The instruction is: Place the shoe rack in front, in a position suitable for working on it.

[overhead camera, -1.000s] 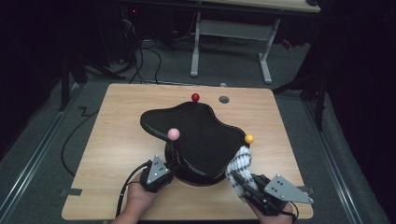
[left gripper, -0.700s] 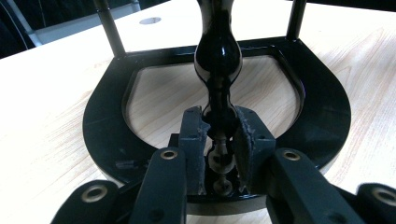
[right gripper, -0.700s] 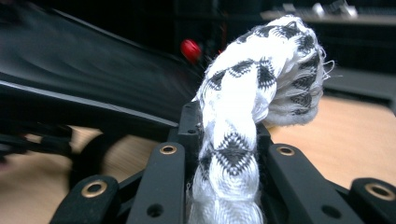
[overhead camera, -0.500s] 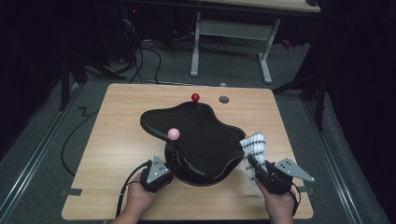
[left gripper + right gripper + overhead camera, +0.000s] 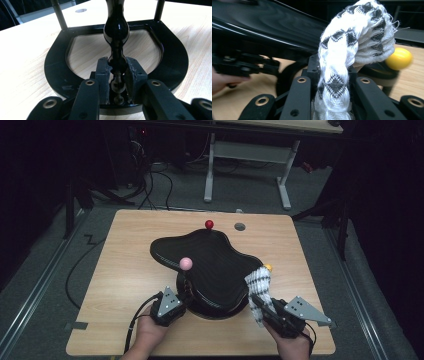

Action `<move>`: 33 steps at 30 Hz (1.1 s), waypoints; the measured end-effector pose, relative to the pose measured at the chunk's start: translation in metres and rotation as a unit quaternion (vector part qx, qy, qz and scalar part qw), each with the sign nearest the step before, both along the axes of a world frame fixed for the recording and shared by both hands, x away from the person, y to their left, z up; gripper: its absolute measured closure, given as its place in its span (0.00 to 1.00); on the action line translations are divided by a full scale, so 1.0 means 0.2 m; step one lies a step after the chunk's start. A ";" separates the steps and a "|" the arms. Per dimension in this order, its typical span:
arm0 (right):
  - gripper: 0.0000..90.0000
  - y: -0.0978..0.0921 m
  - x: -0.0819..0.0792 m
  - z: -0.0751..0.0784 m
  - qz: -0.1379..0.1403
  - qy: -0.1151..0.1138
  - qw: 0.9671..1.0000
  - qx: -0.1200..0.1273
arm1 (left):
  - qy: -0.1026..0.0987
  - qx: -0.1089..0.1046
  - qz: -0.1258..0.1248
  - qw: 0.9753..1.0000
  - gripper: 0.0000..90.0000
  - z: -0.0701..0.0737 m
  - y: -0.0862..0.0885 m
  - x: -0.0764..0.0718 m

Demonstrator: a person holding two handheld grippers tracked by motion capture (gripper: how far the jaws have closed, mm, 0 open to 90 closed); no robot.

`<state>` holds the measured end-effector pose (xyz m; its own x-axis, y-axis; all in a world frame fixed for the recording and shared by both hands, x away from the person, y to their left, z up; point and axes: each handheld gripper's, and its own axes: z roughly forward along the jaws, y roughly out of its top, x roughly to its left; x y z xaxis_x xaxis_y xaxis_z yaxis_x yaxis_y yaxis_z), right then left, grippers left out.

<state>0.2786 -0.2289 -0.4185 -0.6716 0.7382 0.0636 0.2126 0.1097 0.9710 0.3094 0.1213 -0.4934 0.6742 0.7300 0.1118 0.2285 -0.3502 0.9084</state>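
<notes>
A glossy black wavy-topped stand [image 5: 215,262] sits mid-table, with a red ball [image 5: 209,224], a pink ball [image 5: 186,263] and a yellow ball [image 5: 268,267] on its posts. My left gripper [image 5: 183,296] is at its near left, shut on a black turned post [image 5: 117,37] above the horseshoe base [image 5: 53,65]; its pads [image 5: 103,72] press the post's narrow neck. My right gripper [image 5: 258,301] is shut on a white cloth with black zigzags [image 5: 259,285], which rests against the stand's near right edge. In the right gripper view the cloth [image 5: 342,62] curls over beside the yellow ball [image 5: 399,58].
The wooden table [image 5: 125,270] has a round grommet hole [image 5: 240,226] at the back. A grey tab [image 5: 76,325] lies at the near left edge. Cables and a white desk frame [image 5: 245,165] stand on the floor beyond. The person's other hand [image 5: 222,80] shows in the right gripper view.
My right gripper swung the cloth out to the right over the yellow ball, then back left onto the stand's edge. The left gripper has held still on the post.
</notes>
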 end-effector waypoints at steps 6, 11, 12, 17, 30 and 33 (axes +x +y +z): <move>0.84 0.09 -0.11 0.08 0.038 -0.032 0.999 -0.002 | 0.004 -0.003 -0.002 1.000 0.82 0.00 0.00 0.00; 0.84 0.15 -0.19 0.15 0.067 -0.055 0.996 0.007 | 0.003 -0.001 -0.003 1.000 0.82 0.00 0.00 0.00; 0.84 0.16 -0.21 0.16 0.076 -0.061 0.995 0.008 | 0.003 -0.002 -0.003 1.000 0.82 0.00 0.00 0.00; 0.85 0.20 -0.26 0.18 0.078 -0.085 0.993 0.001 | 0.002 -0.002 -0.003 1.000 0.82 0.00 0.00 0.00; 0.85 0.00 0.02 -0.10 -0.038 0.011 0.999 -0.022 | 0.000 0.001 -0.007 1.000 0.82 0.00 0.01 0.01; 0.85 -0.08 0.09 -0.16 -0.070 0.036 0.997 -0.023 | -0.002 0.002 -0.008 1.000 0.82 -0.01 0.01 0.01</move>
<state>0.2962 -0.2453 -0.4513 -0.5573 0.8272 0.0715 0.2979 0.1188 0.9472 0.3107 0.1223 -0.4944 0.6851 0.7188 0.1183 0.2184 -0.3577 0.9079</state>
